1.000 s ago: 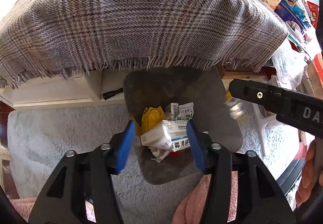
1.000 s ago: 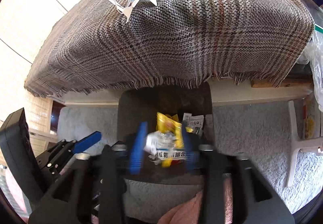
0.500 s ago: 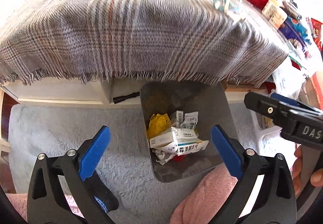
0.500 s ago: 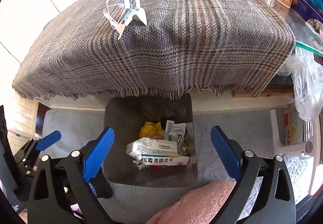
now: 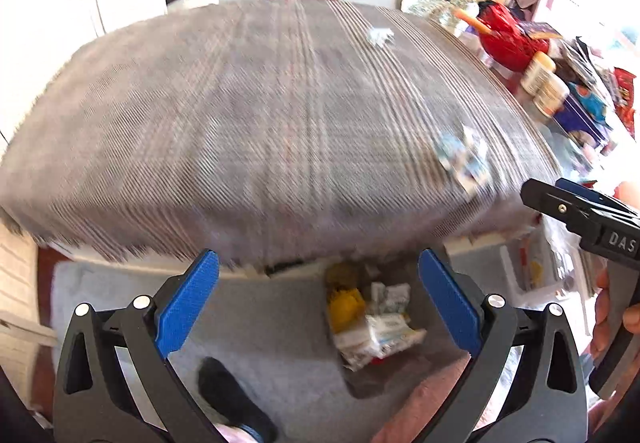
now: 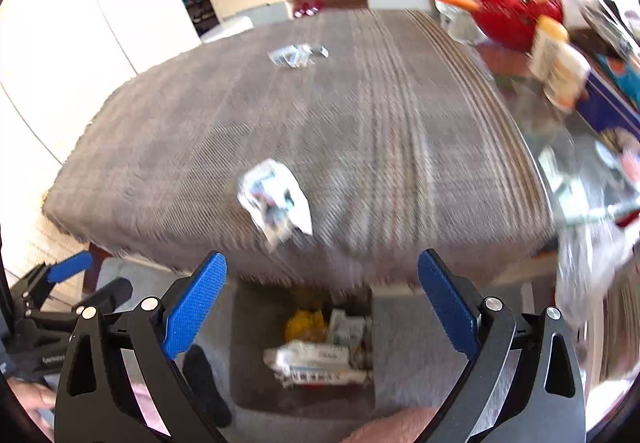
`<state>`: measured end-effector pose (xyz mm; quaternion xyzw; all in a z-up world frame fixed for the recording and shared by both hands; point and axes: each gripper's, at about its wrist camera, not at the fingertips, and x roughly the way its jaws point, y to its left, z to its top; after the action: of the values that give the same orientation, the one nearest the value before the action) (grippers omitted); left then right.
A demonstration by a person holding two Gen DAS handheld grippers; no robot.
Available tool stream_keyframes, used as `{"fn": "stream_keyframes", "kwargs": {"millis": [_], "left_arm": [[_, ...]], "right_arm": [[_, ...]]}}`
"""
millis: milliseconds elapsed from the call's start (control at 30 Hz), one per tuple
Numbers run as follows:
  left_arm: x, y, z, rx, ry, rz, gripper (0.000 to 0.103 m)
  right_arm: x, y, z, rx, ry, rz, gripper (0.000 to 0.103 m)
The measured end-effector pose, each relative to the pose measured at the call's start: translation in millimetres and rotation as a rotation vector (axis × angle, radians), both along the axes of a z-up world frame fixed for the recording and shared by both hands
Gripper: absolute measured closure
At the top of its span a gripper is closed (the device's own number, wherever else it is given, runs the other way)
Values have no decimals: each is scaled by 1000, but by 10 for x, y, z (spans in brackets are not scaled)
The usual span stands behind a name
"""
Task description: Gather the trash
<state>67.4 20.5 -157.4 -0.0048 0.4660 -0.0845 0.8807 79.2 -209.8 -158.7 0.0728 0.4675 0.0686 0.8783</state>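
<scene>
With both views blurred, detail is limited. Left gripper [image 5: 318, 297]: jaws spread wide, having just been opening, nothing between the blue pads [image 5: 187, 297], touching nothing. Below and between them sits the dark bin [image 5: 400, 379] on the grey rug [image 5: 132, 287], at the near edge of the table. Trash inside: a yellow wrapper [image 5: 345, 303] toward the back, white sachets [image 5: 390, 293] beside it, a white box [image 5: 378, 335] in front with its long axis running left-right across the bin, right end tipped slightly up. On the plaid cloth [image 5: 260, 123] above lies a crumpled plastic scrap [image 5: 462, 159] near the right edge, and a smaller scrap [image 5: 379, 35] farther back. Red basket [image 5: 506, 37] and jars [image 5: 544, 83] at far right, off the cloth.

Right gripper [image 6: 322, 301]: jaws equally wide, also just opened, empty, clear of everything. In the right wrist view the bin [image 6: 248, 383] is below centre; the box [image 6: 316, 361] lies long axis left-right, wrapper [image 6: 306, 323] behind it. The plastic scrap [image 6: 276, 199] lies on the cloth [image 6: 380, 143] just above the left pad, long axis running diagonally toward lower right. Another scrap [image 6: 298, 55] sits far back. A person's dark-socked foot [image 6: 204, 383] sits left of the bin.
</scene>
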Motion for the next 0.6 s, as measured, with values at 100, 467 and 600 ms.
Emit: {"fn": "stream_keyframes", "kwargs": {"millis": [100,467,600], "left_arm": [[214,85,133,20,-15,19,8],[896,-21,365,33,-44,1,8],[1173,-183,361,39,-46,-22,8]], "right_arm": [[213,167,10,-20,-12,41,14],[648,387,-276,-35,53,94,62],[711,326,-263,-3,65,90,78]]}}
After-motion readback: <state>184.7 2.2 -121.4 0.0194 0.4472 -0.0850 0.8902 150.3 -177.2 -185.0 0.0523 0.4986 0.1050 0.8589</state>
